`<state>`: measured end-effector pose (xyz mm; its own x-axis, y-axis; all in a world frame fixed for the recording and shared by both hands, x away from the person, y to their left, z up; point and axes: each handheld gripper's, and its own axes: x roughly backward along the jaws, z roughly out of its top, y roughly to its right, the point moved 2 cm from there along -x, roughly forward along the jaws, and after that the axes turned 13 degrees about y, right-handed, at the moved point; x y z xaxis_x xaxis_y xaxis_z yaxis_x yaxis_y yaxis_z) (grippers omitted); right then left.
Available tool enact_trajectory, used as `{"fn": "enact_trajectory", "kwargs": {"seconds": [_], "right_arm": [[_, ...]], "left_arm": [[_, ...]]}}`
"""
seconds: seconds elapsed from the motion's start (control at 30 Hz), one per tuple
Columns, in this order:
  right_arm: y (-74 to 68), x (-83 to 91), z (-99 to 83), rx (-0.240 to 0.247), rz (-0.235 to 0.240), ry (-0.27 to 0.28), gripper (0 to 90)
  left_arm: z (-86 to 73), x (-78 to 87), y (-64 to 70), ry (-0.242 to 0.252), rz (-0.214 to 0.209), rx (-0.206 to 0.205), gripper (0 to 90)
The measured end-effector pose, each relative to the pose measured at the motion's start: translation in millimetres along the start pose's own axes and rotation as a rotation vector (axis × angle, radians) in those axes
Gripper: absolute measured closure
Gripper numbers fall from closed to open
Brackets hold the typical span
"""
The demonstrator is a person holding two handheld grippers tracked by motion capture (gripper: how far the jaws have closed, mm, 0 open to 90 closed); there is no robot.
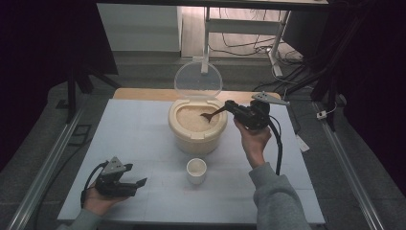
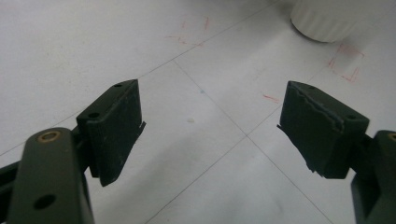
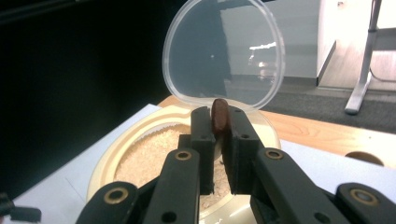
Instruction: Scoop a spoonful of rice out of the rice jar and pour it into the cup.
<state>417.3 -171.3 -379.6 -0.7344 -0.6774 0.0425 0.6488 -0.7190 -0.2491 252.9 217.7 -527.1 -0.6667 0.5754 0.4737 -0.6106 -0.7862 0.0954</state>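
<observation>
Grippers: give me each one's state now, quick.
Left gripper: open, holding nothing, low over the table.
Right gripper: shut on the brown spoon, its bowl in the rice container.

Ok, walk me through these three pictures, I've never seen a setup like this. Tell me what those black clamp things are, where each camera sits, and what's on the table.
There is no machine here: a person holds a two-jaw gripper in each hand. The high view looks down from above the person's side of the table. The other two pictures come from cameras riding on the grippers, looking along their black jaws.

On the table stand a cream rice container full of uncooked rice, its clear lid tipped up, and nearer the person a small white cup.

The right gripper is shut on the handle of a brown wooden spoon, whose bowl sits in the rice. The left gripper rests low over the table, jaws wide apart, holding nothing.
</observation>
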Motion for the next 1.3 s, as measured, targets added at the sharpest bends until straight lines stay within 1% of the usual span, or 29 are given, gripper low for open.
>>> {"fn": "enact_trajectory", "kwargs": {"seconds": [0.13,0.23,0.37,0.4,0.7,1.0,1.13,1.3], "right_arm": [[4.6,0.4,-3.2,-0.081,0.0,-0.013,82.8],[7.0,1.6,-4.6,-0.114,-0.008,-0.013,82.8],[14.1,3.9,-7.3,-0.217,-0.024,-0.008,83.0],[15.9,4.4,-7.9,-0.235,-0.027,-0.01,82.9],[27.6,9.3,-9.8,-0.358,-0.041,0.004,82.9],[35.3,14.0,-8.8,-0.438,-0.043,0.018,82.9],[39.4,15.2,-9.5,-0.479,-0.048,0.011,82.9],[47.7,15.0,-13.8,-0.577,-0.047,0.006,82.9]], "left_arm": [[0.1,-0.4,-0.1,-0.002,0.001,-0.002,20.5],[0.3,-0.6,-0.1,-0.001,0.001,-0.002,20.5],[0.2,-0.7,-0.1,-0.001,0.001,-0.002,20.5],[0.2,-0.6,-0.1,0.0,0.0,-0.002,20.5],[0.3,-0.4,-0.4,0.0,0.001,-0.003,20.5],[0.7,-0.3,0.0,0.0,0.002,-0.007,20.5],[0.7,-0.7,0.4,-0.001,0.0,-0.008,20.5],[0.7,-0.6,0.4,0.0,0.0,-0.01,20.5]]}}
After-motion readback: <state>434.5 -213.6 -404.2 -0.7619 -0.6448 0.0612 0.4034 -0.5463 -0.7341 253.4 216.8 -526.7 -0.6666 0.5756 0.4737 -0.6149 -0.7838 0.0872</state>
